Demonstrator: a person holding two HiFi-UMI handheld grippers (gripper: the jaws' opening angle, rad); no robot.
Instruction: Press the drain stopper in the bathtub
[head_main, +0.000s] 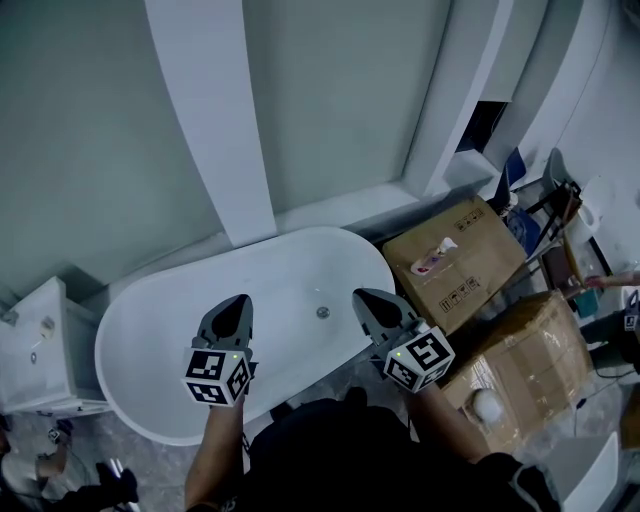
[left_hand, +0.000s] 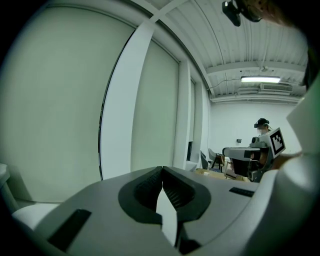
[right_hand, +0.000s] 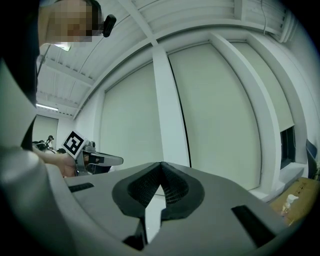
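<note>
Drain stopper (head_main: 323, 312) untouched in bathtub (head_main: 170, 300); left tongs (head_main: 241, 299), right tongs (head_main: 360, 295) pressed together, empty.

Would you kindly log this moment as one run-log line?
left tongs: shut, empty | right tongs: shut, empty | drain stopper: untouched | bathtub: below both

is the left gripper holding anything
No, the left gripper has its jaws shut tip to tip, with nothing between them.
</note>
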